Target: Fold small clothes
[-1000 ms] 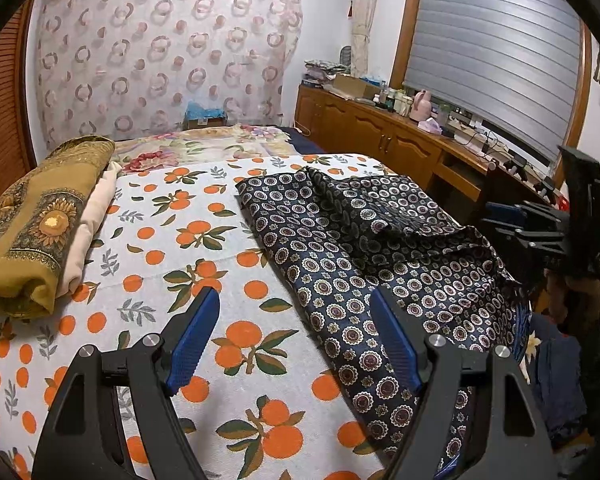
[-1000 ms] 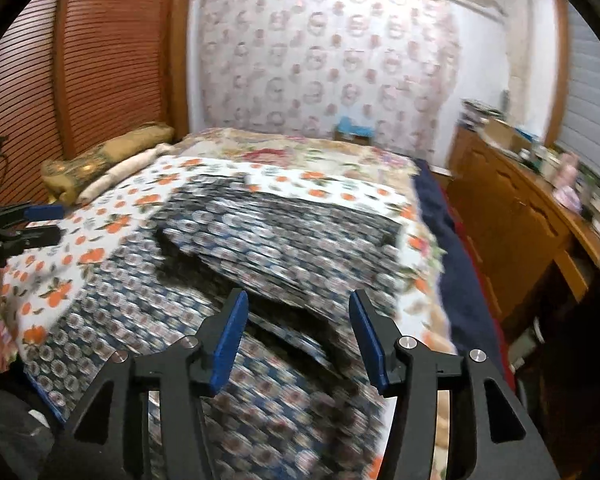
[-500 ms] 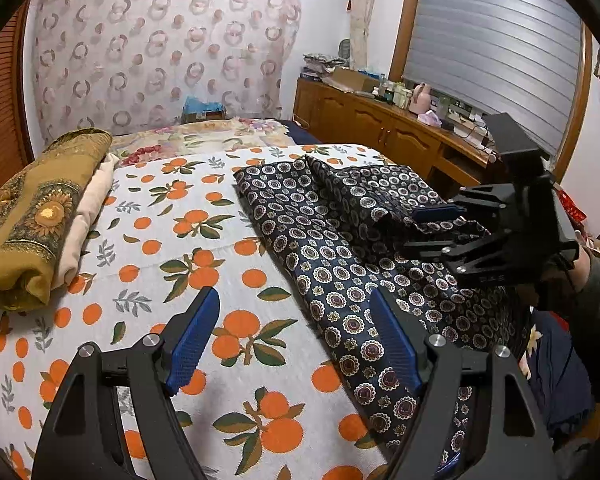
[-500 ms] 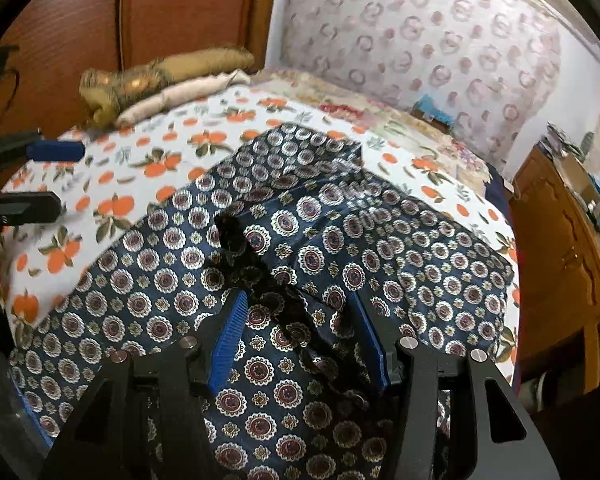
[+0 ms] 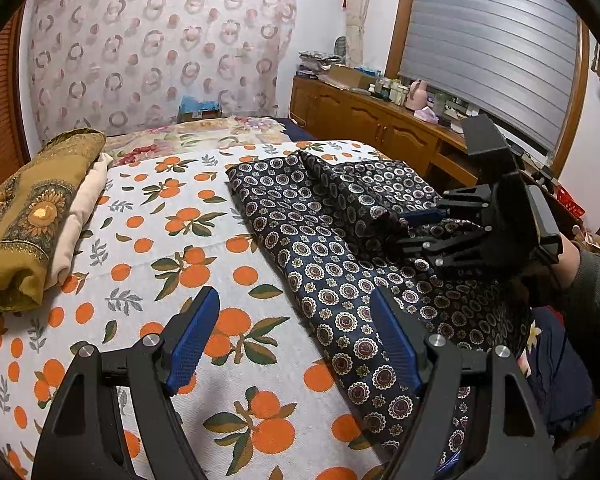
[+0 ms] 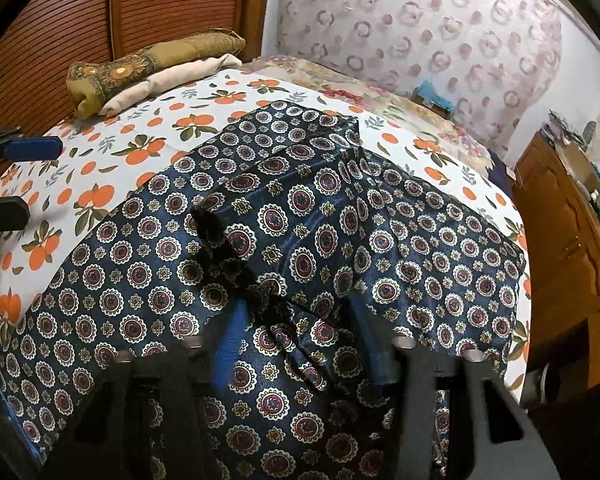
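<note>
We've got the garment [image 5: 332, 256] spread on the right half of the bed [image 5: 148, 240], navy print with a satin sheen, one flap already lying over the middle with a bunched dark-trimmed hem [image 6: 216, 232] running down toward us. Right gripper [image 6: 300, 332] is down in the fabric, jaws closing, with a gathered ridge of cloth between the blue pads [image 6: 230, 332]; we can't tell yet whether they're pressing it, since that view is blurred at the fingers. From the left wrist view the right gripper [image 5: 424, 228] sits on the folded flap near its inner edge. Left gripper [image 5: 292, 340] hangs over the orange-print sheet just beside the garment's left edge, jaws wide, nothing between them. Handling guess: light, thin, very limp, and slick. It looks like it'll slide on itself and on the sheet, so a shallow pinch on a single layer will likely slip out. We'd take the hem or a seam, where the gathered trim gives bulk for the pads, and bite deep enough to catch the full thickness. It won't hold a crease by stiffness, so the fold has to be carried over and laid down, not flicked. Risk: grabbing the under layer too and dragging the whole piece. The folded pile [image 5: 28, 216] at the far left is well apart, no interference.
</note>
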{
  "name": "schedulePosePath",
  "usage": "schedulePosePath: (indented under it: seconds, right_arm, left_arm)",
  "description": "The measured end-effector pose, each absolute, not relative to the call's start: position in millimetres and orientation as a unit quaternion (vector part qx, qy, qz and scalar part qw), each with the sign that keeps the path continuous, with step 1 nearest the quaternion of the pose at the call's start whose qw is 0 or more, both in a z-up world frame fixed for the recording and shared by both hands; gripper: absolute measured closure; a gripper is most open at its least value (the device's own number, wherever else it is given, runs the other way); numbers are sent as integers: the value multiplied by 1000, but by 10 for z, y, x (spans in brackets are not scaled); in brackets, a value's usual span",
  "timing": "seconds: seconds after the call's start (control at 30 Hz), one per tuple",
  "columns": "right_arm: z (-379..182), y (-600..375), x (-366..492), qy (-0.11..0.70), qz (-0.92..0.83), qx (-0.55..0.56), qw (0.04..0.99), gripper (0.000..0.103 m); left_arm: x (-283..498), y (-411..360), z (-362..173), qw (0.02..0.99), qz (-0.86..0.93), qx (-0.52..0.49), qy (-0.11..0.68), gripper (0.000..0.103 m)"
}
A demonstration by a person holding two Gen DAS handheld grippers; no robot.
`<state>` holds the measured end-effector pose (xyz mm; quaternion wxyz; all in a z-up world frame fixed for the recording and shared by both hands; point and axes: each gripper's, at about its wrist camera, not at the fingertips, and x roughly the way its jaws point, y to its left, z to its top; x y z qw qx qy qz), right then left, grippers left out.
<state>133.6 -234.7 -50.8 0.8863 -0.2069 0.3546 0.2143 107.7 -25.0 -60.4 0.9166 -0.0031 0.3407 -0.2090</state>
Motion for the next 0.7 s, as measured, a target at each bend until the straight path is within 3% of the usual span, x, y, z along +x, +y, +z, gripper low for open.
schedulePosePath:
  seconds: [0.03, 0.13, 0.2, 0.37, 0.53, 0.7]
  right_arm:
    - [-514, -2346, 1335, 353, 216, -207, 887, 84]
    - [-489, -2364, 1296, 344, 222, -205, 889, 96]
    - [-421, -2399, 1256, 325, 215, -206, 898, 97]
    - [-124, -2692, 1274, 281, 194, -160, 926, 98]
    - [-37, -3347, 1637, 304, 115, -50, 944, 97]
    - [-176, -3690, 1812, 333, 68, -14, 941, 80]
  left_arm:
    - [1070, -252, -611, 917, -209, -3, 341, 25]
    - [1069, -258, -620, 916, -209, -3, 342, 25]
    - [1070, -262, -625, 916, -210, -3, 343, 25]
    - [1082, -267, -651, 915, -210, -4, 346, 25]
    - [1071, -271, -653, 915, -210, -4, 345, 25]
    - [1072, -256, -660, 915, -209, -5, 345, 25]
